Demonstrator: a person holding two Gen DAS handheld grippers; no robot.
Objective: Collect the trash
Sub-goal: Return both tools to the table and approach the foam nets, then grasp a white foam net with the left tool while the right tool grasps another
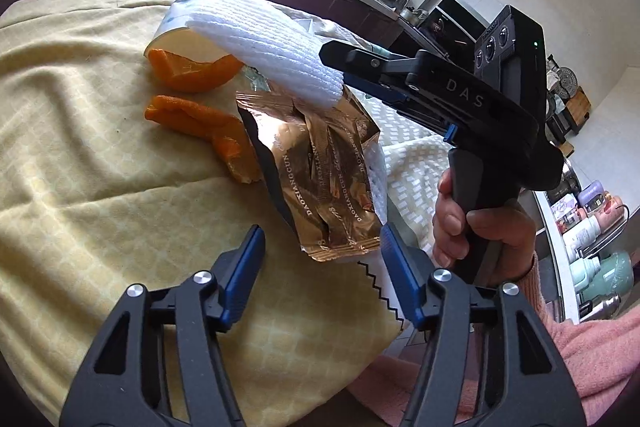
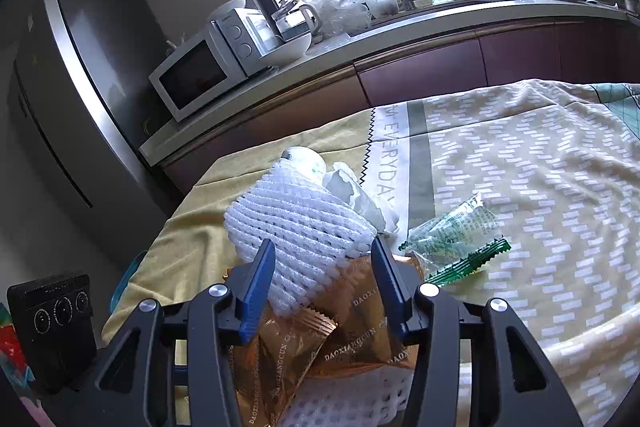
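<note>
Surface: yellow patterned tablecloth covers the table; a kitchen counter runs behind it.
Left gripper: fingers spread wide, holding nothing; blue pads sit on either side of the near end of the gold wrappers, not touching them.
Right gripper: fingers wide apart in its own view, with the white foam net between them. In the left wrist view the upper finger lies over the net's end (contact with the pads cannot be confirmed).
White foam net: tilted, one end raised over the trash pile, the other end toward the right gripper.
Gold wrappers: several crumpled foil packets marked DAOXIANGCUN, lying below the net on the cloth.
Orange peels: two pieces, just beside the gold wrappers on their left in the left wrist view.
Green wrapper: clear-and-green packet, on the cloth right of the pile.
White tissue: crumpled, behind the net.
Right hand: grips the right gripper's handle; pink sleeve visible.
Background: microwave and refrigerator at left.
</note>
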